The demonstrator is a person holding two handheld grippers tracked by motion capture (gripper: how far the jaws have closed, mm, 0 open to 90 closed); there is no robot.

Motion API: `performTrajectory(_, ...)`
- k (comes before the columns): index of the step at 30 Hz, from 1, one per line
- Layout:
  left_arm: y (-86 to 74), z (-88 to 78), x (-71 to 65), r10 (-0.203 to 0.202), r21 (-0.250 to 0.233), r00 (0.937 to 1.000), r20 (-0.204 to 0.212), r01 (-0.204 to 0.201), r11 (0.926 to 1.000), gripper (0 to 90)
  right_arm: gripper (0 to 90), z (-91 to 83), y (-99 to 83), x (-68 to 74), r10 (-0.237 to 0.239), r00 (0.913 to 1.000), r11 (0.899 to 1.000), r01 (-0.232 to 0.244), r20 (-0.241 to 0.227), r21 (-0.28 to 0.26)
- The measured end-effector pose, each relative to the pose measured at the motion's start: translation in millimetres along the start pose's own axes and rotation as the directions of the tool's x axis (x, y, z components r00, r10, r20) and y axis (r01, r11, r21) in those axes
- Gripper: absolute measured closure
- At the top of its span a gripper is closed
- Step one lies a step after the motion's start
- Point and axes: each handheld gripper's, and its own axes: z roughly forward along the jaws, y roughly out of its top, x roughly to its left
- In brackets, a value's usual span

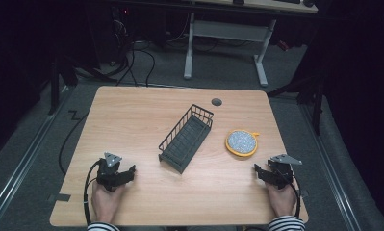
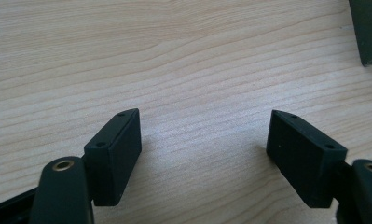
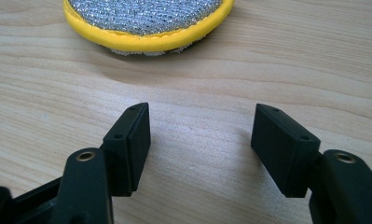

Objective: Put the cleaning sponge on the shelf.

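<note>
A: How is the left gripper [image 2: 204, 135] set?

B: Its two black jaws are spread wide, with nothing between them. Bare light wooden table [image 2: 174, 56] is seen in the gap. In the high view the left gripper [image 1: 130, 172] is held low over the table's near left part, gripped by a hand [image 1: 106, 196] with a striped sleeve [image 1: 103, 226] behind it.

A: And the right gripper [image 3: 200, 133]?

B: It is likewise held wide apart and empty. In the high view it [image 1: 258, 171] is found near the table's near right corner, its jaws turned toward the table's middle.

A: What is seen beyond the jaws?

B: Ahead of the right gripper, a round scouring pad with a silver mesh face and a yellow rim [image 3: 148, 21] is laid flat on the wood, near the jaws yet apart from them. In the high view the pad [image 1: 241, 142] is seen just right of a long black wire basket [image 1: 185, 137], which is set slantwise at the table's middle. A dark corner of that basket [image 2: 368, 30] is caught at the upper right of the left gripper view.
</note>
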Motion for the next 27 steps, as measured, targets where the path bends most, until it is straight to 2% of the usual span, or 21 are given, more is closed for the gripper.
performTrajectory(11,1.5,1.3,0.9,-0.012,0.002,0.9999,0.01,0.012,0.9999,23.9,37.5,-0.1,-0.1,0.2,0.0,1.0,1.0,0.0,-0.001,0.001)
performTrajectory(14,2.7,2.3,-1.3,-0.006,0.009,1.0,-0.006,0.006,0.9999,23.3,37.5,-0.1,-0.1,0.2,0.0,1.0,1.0,0.0,-0.001,0.001)
performTrajectory(15,4.2,2.0,-4.0,-0.02,0.022,0.9997,-0.017,0.02,0.9996,23.4,37.3,-0.1,0.0,0.2,0.0,1.0,1.0,0.0,-0.002,0.001)
performTrajectory(17,4.8,1.8,-5.1,-0.023,0.027,0.9996,-0.013,0.024,0.9994,23.4,37.1,-0.1,0.0,0.2,0.0,1.0,1.0,0.0,-0.002,0.001)
performTrajectory(21,9.7,-5.6,-20.6,-0.019,0.021,0.9991,0.037,0.018,0.9996,25.4,37.0,0.0,0.0,0.1,-0.003,1.0,1.0,0.003,-0.004,0.001)
performTrajectory(23,10.9,-7.1,-23.1,-0.018,0.021,0.9988,0.046,0.018,0.9996,27.1,36.9,0.0,0.0,0.1,-0.003,1.0,1.0,0.003,-0.004,0.001)
performTrajectory(24,14.2,-11.0,-29.6,-0.021,0.027,0.9961,0.085,0.019,0.9995,28.2,36.8,0.0,0.0,0.1,-0.004,1.0,1.0,0.004,-0.004,0.001)
performTrajectory(27,18.9,-15.3,-39.1,-0.011,0.04,0.9932,0.116,0.006,0.9992,29.5,36.8,0.0,0.0,0.1,-0.004,1.0,1.0,0.004,-0.004,0.001)
